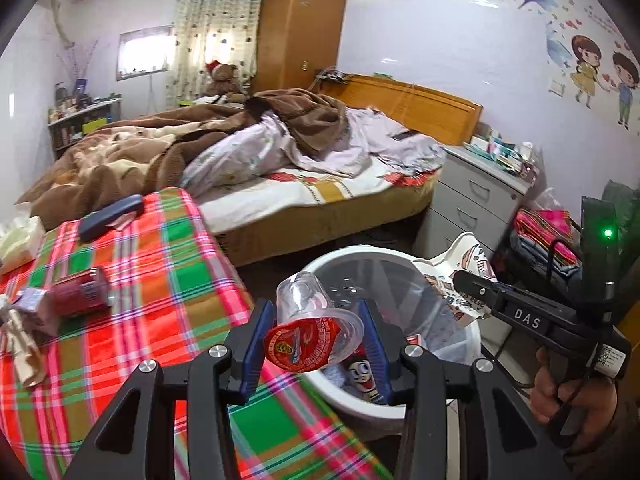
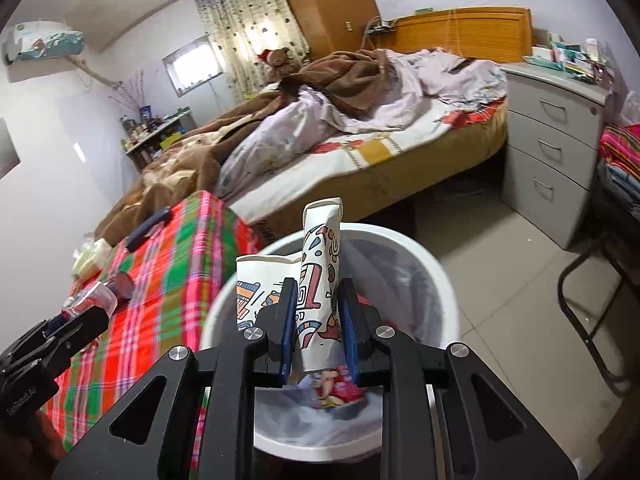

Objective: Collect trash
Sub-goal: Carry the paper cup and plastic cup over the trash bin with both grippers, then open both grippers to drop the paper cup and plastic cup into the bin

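Observation:
My left gripper (image 1: 316, 332) is shut on a clear plastic cup (image 1: 308, 316) with a peeled red foil lid, held at the near rim of the white trash bin (image 1: 472, 344). Over the same white trash bin (image 2: 448, 280), my right gripper (image 2: 318, 320) is shut on a crushed white paper cup (image 2: 320, 280) with cartoon print. Colourful wrappers lie inside the bin. The right gripper's body (image 1: 532, 320) and the hand holding it show at the right of the left wrist view, with the paper cup (image 1: 460, 268) at its tip. At the lower left of the right wrist view, the left gripper (image 2: 68, 320) carries the clear cup (image 2: 100, 298).
A plaid-covered table (image 1: 168, 264) left of the bin carries a red can (image 1: 80, 292), crumpled paper (image 1: 20, 340) and a dark case (image 1: 112, 218). Behind are an unmade bed (image 1: 280, 168), a grey drawer unit (image 2: 556, 152) and a black chair frame (image 2: 588, 312).

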`<move>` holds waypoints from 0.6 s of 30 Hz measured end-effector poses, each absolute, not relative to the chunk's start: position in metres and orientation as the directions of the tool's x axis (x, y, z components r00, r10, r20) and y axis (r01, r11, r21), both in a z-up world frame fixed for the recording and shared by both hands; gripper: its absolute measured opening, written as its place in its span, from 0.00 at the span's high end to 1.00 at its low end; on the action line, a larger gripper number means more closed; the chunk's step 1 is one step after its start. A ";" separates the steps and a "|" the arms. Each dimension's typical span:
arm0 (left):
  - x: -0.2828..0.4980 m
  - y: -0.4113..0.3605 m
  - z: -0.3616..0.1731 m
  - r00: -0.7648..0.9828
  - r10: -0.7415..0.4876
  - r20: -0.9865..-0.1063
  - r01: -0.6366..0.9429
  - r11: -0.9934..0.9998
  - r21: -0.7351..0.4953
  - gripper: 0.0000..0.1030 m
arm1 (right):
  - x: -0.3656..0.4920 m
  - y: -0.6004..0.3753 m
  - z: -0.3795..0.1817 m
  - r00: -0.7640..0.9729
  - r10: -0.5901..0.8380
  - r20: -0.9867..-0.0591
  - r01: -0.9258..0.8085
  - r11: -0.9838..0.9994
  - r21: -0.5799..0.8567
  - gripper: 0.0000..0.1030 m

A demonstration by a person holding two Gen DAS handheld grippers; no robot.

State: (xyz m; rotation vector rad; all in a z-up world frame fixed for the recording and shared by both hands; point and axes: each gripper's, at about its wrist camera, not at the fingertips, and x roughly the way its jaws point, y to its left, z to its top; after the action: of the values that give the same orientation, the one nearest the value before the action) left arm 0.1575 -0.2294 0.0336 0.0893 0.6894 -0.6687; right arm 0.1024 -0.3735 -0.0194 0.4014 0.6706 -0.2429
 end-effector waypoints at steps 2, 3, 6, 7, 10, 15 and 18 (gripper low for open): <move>0.158 -0.237 0.029 0.560 -0.551 -0.619 0.610 0.780 -0.142 0.56 | 0.101 -0.379 -0.022 0.750 -0.090 -0.655 0.350 0.895 0.277 0.79; 0.158 -0.241 0.026 0.551 -0.553 -0.626 0.614 0.776 -0.145 0.56 | 0.101 -0.381 -0.024 0.746 -0.096 -0.659 0.354 0.895 0.270 0.79; 0.161 -0.255 0.015 0.527 -0.555 -0.644 0.624 0.767 -0.150 0.56 | 0.102 -0.387 -0.030 0.725 -0.101 -0.682 0.363 0.897 0.253 0.79; 0.162 -0.258 0.012 0.520 -0.556 -0.648 0.627 0.764 -0.153 0.56 | 0.103 -0.389 -0.033 0.718 -0.104 -0.688 0.368 0.896 0.249 0.79; 0.164 -0.267 0.003 0.504 -0.554 -0.663 0.630 0.760 -0.157 0.56 | 0.104 -0.393 -0.041 0.696 -0.104 -0.710 0.373 0.898 0.234 0.79; 0.168 -0.279 -0.008 0.478 -0.549 -0.686 0.638 0.754 -0.159 0.56 | 0.103 -0.397 -0.051 0.668 -0.115 -0.735 0.374 0.906 0.198 0.79; 0.168 -0.282 -0.011 0.474 -0.548 -0.690 0.643 0.750 -0.154 0.56 | 0.102 -0.401 -0.053 0.658 -0.115 -0.744 0.378 0.905 0.195 0.79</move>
State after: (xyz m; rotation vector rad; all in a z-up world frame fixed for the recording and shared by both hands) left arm 0.1682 -0.2821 -0.0114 0.1332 0.7924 -0.7310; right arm 0.1021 -0.4014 -0.0532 0.3505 0.8082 -0.2854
